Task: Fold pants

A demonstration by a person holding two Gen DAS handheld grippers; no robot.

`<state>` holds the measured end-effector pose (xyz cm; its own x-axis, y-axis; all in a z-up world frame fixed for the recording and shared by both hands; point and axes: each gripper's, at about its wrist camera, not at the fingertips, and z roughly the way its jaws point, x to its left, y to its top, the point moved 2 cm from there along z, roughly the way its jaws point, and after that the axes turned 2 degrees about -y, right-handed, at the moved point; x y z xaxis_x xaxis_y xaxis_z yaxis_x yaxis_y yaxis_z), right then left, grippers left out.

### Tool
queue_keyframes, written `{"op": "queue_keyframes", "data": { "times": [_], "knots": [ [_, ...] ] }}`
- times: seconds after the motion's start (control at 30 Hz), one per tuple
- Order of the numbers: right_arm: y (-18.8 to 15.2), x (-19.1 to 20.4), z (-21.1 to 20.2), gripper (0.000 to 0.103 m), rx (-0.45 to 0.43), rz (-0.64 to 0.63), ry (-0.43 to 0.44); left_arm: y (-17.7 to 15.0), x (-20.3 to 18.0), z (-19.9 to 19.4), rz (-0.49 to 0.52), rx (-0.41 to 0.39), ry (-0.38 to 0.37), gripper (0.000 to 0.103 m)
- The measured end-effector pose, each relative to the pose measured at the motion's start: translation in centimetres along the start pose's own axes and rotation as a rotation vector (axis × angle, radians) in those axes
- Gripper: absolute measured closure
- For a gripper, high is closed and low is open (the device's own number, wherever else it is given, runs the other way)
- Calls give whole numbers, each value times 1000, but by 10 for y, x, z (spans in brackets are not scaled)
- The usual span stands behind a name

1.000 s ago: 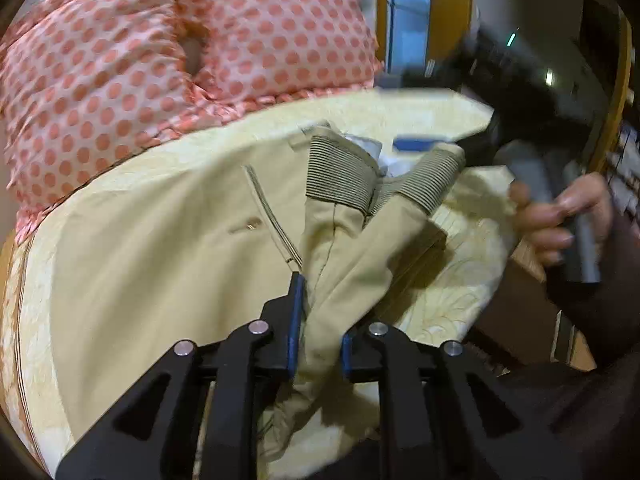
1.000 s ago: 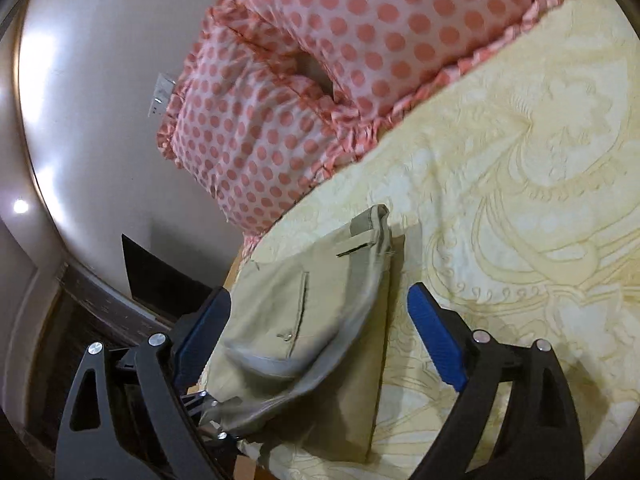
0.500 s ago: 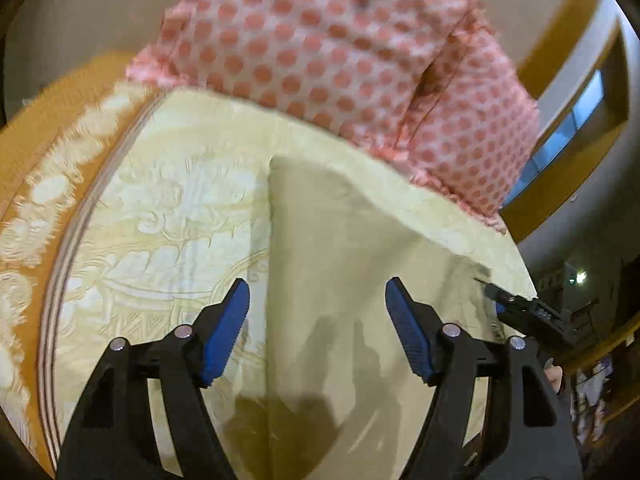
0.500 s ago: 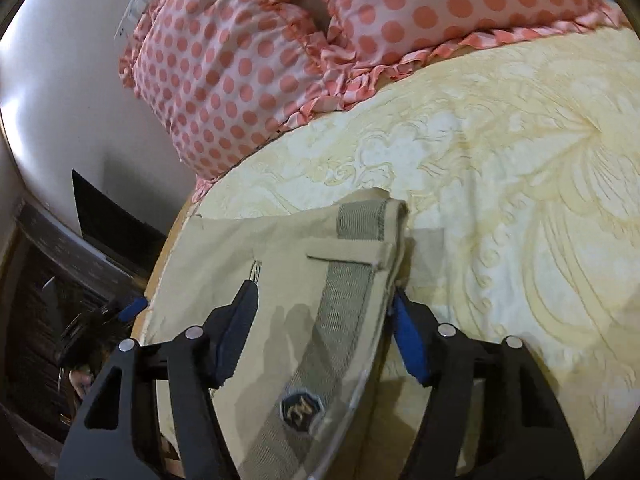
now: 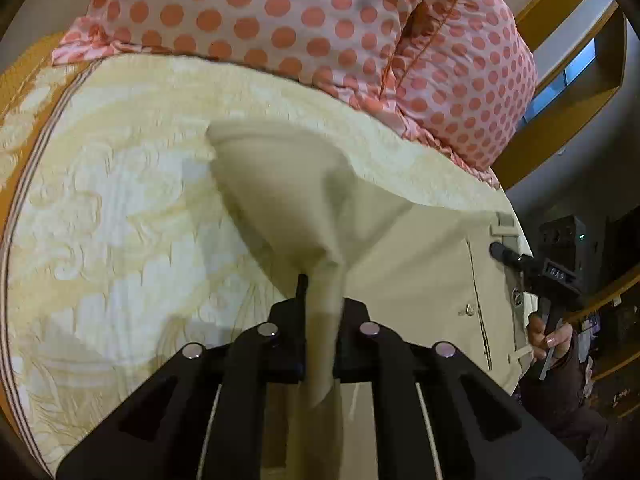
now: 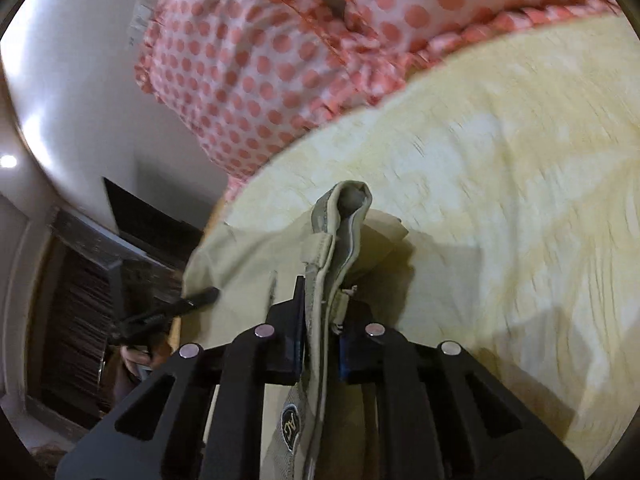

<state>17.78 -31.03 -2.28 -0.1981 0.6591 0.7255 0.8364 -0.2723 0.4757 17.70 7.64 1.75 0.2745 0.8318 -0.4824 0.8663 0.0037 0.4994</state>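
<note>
The beige pants (image 5: 400, 264) lie partly folded on the yellow patterned bedspread (image 5: 120, 200). My left gripper (image 5: 320, 312) is shut on a folded edge of the pants and pulls the cloth up into a cone. My right gripper (image 6: 322, 320) is shut on the grey-lined waistband (image 6: 340, 216) at the other end, with the band bunched upright between its jaws. The right gripper also shows at the far right of the left wrist view (image 5: 532, 268), at the pocket side. The left gripper shows at the left of the right wrist view (image 6: 172, 312).
Two pink polka-dot pillows (image 5: 320, 28) lie along the head of the bed, also in the right wrist view (image 6: 280, 60). The bed's orange edge (image 5: 16, 92) is at the left. A dark wooden cabinet (image 6: 80, 300) stands beside the bed.
Both grippers were open over the flat pants half a second ago. Now both have shut on the cloth and lifted it, the left on a folded edge, the right on the waistband.
</note>
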Motion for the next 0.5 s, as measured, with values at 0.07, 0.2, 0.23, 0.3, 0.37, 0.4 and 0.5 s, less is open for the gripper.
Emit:
{"op": "queue_keyframes", "data": {
  "times": [0.07,0.2,0.23,0.3,0.37,0.4,0.5],
  "knots": [
    [25,6,2,91,-45,-31,-10,15,-7,1,36,-30,30,96],
    [74,-3,10,91,-146,-21,-91,71,-11,22,55,-119,79,94],
    [82,-6,14,90,-164,-26,-131,81,-11,31,53,-128,101,93],
    [93,-14,32,83,-149,-77,-339,101,-11,59,72,-107,271,78],
    [94,-21,37,75,-94,-109,-522,106,-10,70,97,-80,381,63],
    [90,-20,28,75,-106,-115,-549,104,-12,62,113,-106,414,63],
    [69,4,-8,48,-185,-139,-395,86,-24,28,150,-194,393,57]
  ]
}}
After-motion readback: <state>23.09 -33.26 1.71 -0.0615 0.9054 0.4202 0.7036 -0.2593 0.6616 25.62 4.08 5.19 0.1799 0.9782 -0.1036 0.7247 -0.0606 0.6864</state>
